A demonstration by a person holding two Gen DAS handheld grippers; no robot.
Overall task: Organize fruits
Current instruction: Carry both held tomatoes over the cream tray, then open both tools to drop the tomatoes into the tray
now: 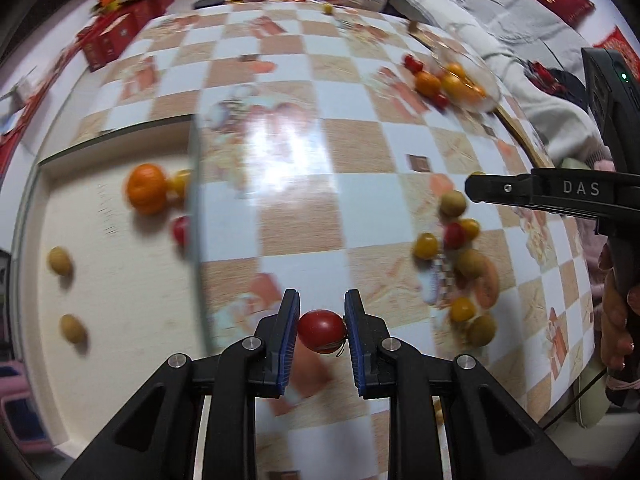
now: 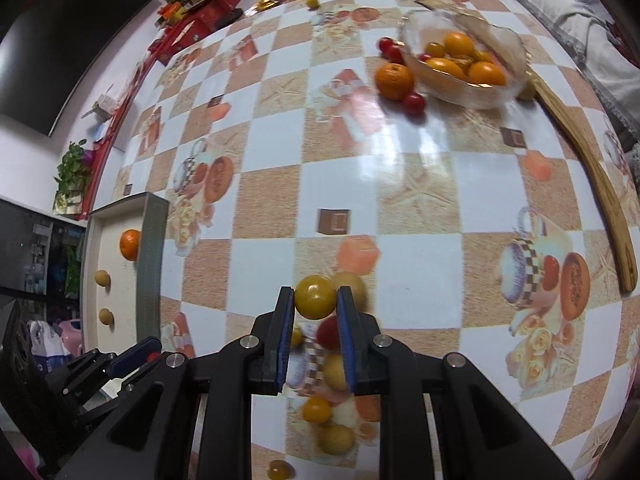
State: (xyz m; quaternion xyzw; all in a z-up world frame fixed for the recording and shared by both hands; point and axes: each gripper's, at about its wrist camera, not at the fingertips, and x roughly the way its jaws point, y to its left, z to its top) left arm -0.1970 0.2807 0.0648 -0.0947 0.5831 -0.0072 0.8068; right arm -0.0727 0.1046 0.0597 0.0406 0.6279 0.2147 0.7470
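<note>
Tomatoes are in both tools. The left tool (image 1: 322,330) has closed on a red cherry tomato (image 1: 321,331) and holds it above the counter (image 1: 360,216). The right tool (image 2: 316,300) is squeezed shut on a yellow cherry tomato (image 2: 315,297).

Both fruits are round and smooth, so I think one could pop out and roll off the counter. Too hard a squeeze could squash it.

The glass bowl (image 2: 508,36) holds oranges and little tomatoes. The white tray (image 1: 120,280) has an orange (image 1: 146,194), small brownish fruits and a red tomato. More small fruits sit loose in a pile (image 1: 460,248) nearby.
</note>
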